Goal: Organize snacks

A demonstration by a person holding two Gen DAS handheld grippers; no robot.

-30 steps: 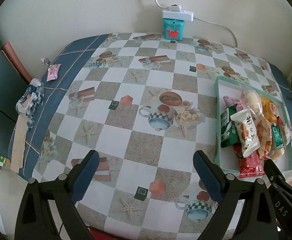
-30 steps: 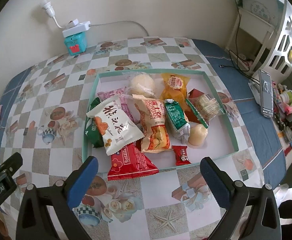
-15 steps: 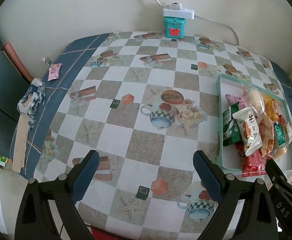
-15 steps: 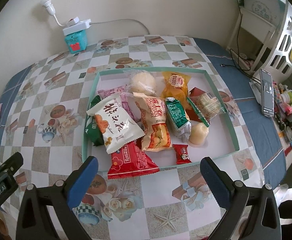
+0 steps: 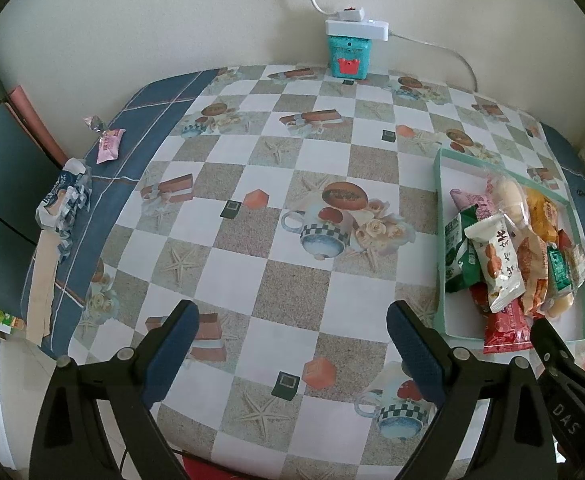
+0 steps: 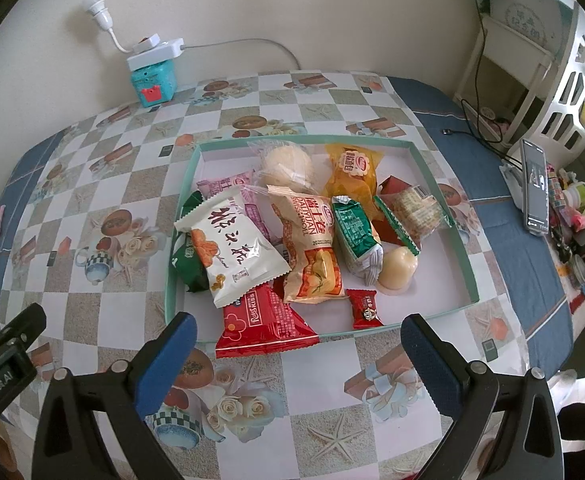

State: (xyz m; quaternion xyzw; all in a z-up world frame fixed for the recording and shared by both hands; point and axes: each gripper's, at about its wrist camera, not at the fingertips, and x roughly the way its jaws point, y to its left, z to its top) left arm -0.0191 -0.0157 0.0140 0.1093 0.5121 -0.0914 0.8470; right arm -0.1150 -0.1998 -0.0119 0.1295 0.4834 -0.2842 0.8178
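Note:
A shallow teal-rimmed tray (image 6: 444, 184) on the checked tablecloth holds several wrapped snacks: a white packet (image 6: 236, 248), a red packet (image 6: 264, 324) hanging over the near rim, an orange swiss-roll bag (image 6: 312, 248), a green packet (image 6: 356, 232) and a small red candy (image 6: 366, 309). My right gripper (image 6: 298, 334) hovers open just in front of the tray, nothing between its fingers. My left gripper (image 5: 292, 324) hangs open over bare cloth, left of the tray (image 5: 438, 208). A pink snack (image 5: 110, 145) lies alone at the table's far left.
A teal box (image 5: 348, 58) with a white power strip on top stands against the back wall. A crumpled blue-white wrapper (image 5: 62, 204) lies at the left table edge. A phone (image 6: 534, 188) and small clutter sit at the right edge beside a white shelf unit.

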